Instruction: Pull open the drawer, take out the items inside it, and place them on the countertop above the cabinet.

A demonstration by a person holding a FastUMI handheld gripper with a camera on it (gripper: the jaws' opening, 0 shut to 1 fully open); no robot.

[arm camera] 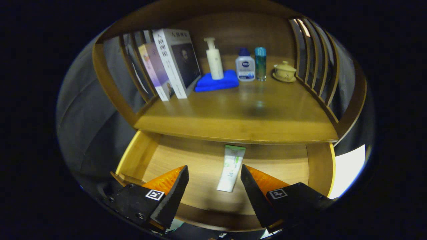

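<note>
Wooden drawer (160,160) pulled open, pale floor showing, landmark for everything else. Claw (213,175) sits over the drawer's front edge, fingers (173,193) spread wide apart, gripping nothing. White-and-green tube (232,168) lies flat on the drawer floor, lengthwise front to back, slightly tilted. Its near end sits between the fingertips, closer to the right finger, not touching either; its far end reaches up under the bench lip. Tube is the one item seen in the drawer; back of the drawer is hidden under the bench.

Bench (240,120) directly above the drawer, same wood, front half bare with a dull reflection. Slatted wooden sides (317,66) rise at both ends above the drawer's side walls. Along the bench rear, above the drawer's left part: two books (173,63) standing upright, leaning against the left slats, white one in front of a paler purple one. Right of the books, blue cloth (217,81) folded flat, with a white pump bottle (214,60) standing on it. Just beside the cloth, roughly above the drawer's middle, a squat bottle (245,66) with a blue cap, then a slim teal bottle (260,63) nearly touching it. Above the drawer's right part, a lidded cup (284,70) on a saucer, near the right slats. Wooden back panel behind all.
</note>
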